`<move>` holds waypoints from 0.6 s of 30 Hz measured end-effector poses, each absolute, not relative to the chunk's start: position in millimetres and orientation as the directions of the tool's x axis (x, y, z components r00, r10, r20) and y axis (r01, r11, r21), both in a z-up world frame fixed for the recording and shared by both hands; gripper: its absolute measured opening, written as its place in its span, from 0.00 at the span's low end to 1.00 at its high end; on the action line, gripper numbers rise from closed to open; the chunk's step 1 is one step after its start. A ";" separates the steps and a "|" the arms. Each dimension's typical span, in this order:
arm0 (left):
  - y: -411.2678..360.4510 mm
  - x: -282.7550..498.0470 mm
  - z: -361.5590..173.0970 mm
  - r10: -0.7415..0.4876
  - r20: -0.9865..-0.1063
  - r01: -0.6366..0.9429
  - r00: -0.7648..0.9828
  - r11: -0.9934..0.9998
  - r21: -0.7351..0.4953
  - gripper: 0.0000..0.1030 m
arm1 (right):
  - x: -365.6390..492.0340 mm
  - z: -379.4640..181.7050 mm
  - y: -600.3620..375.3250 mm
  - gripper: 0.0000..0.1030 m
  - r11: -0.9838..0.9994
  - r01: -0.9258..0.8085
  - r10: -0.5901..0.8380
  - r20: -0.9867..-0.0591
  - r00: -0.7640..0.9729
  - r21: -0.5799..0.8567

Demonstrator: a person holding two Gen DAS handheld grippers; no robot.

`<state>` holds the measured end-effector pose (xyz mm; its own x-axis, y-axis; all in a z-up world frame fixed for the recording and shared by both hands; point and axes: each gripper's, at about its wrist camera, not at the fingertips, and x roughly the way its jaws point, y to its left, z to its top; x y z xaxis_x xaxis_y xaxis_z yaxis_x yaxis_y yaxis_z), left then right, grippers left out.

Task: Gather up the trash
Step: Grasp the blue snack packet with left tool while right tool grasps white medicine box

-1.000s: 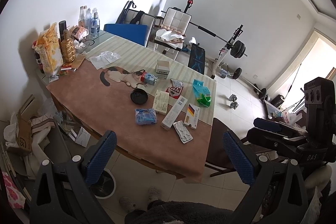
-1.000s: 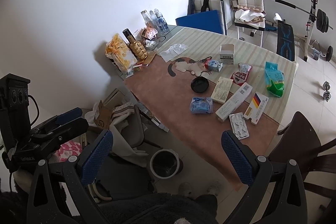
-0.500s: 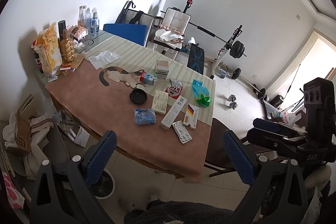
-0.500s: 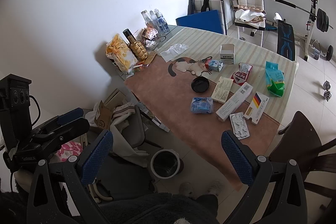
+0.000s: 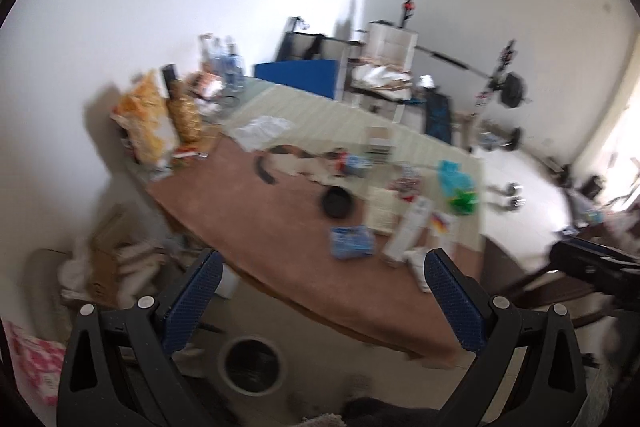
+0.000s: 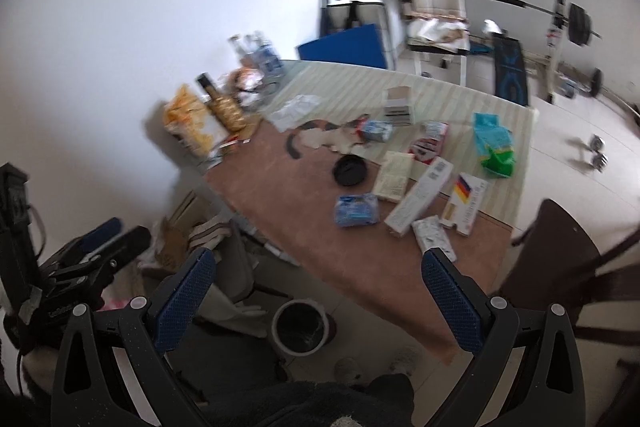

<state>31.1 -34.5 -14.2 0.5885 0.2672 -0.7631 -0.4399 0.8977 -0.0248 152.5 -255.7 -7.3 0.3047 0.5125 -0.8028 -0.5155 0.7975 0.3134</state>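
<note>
Trash lies on a brown-clothed table [image 6: 280,195]: a blue packet [image 6: 357,211], a long white box [image 6: 421,201], a box with a German flag [image 6: 466,203], a blister pack [image 6: 432,237], a black round lid [image 6: 350,170] and a green-blue bag [image 6: 494,143]. The blue packet [image 5: 352,241] and lid [image 5: 338,201] also show in the blurred left wrist view. A grey waste bin [image 6: 301,327] stands on the floor by the table's near edge; it also shows in the left wrist view [image 5: 253,365]. My left gripper [image 5: 320,303] and right gripper [image 6: 316,299] are open, empty, well short of the table.
Snack bags and bottles [image 6: 208,115] crowd the table's far left by the wall. Cardboard and clutter [image 6: 188,227] lie on the floor at the left. A dark chair [image 6: 560,259] stands at the right. Gym equipment [image 6: 560,23] fills the back of the room.
Both views have swung and blurred: the table has shifted, and the waste bin is now nearer the middle bottom of each view. Both grippers stay open.
</note>
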 end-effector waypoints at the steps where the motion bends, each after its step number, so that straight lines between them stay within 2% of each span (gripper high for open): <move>1: -34.2 38.1 -22.3 0.286 -0.768 -0.449 0.573 0.894 -0.001 1.00 | 158.4 -16.0 -257.1 1.00 0.816 -0.483 0.498 -0.812 0.306 0.318; 5: -32.6 85.9 -72.5 0.332 -0.808 -0.433 0.487 0.895 0.107 1.00 | 193.6 -65.2 -263.2 1.00 0.882 -0.336 0.430 -0.855 0.290 0.330; 8: -23.4 122.9 -117.9 0.319 -0.864 -0.404 0.390 0.902 0.151 1.00 | 227.5 -108.3 -268.7 1.00 0.920 -0.227 0.374 -0.891 0.259 0.320; 12: -1.9 176.6 -189.3 0.133 -0.958 -0.428 0.253 0.904 0.012 1.00 | 281.5 -167.7 -269.8 1.00 0.953 -0.129 0.294 -0.933 0.205 0.272; 17: 30.2 235.6 -267.4 -0.020 -0.990 -0.501 0.143 0.861 -0.090 0.99 | 354.0 -241.7 -253.3 1.00 0.967 -0.075 0.248 -0.965 0.085 0.242; 18: 31.7 250.3 -285.4 -0.045 -0.991 -0.513 0.125 0.852 -0.103 0.95 | 363.5 -251.4 -249.4 1.00 0.968 -0.075 0.243 -0.967 0.072 0.238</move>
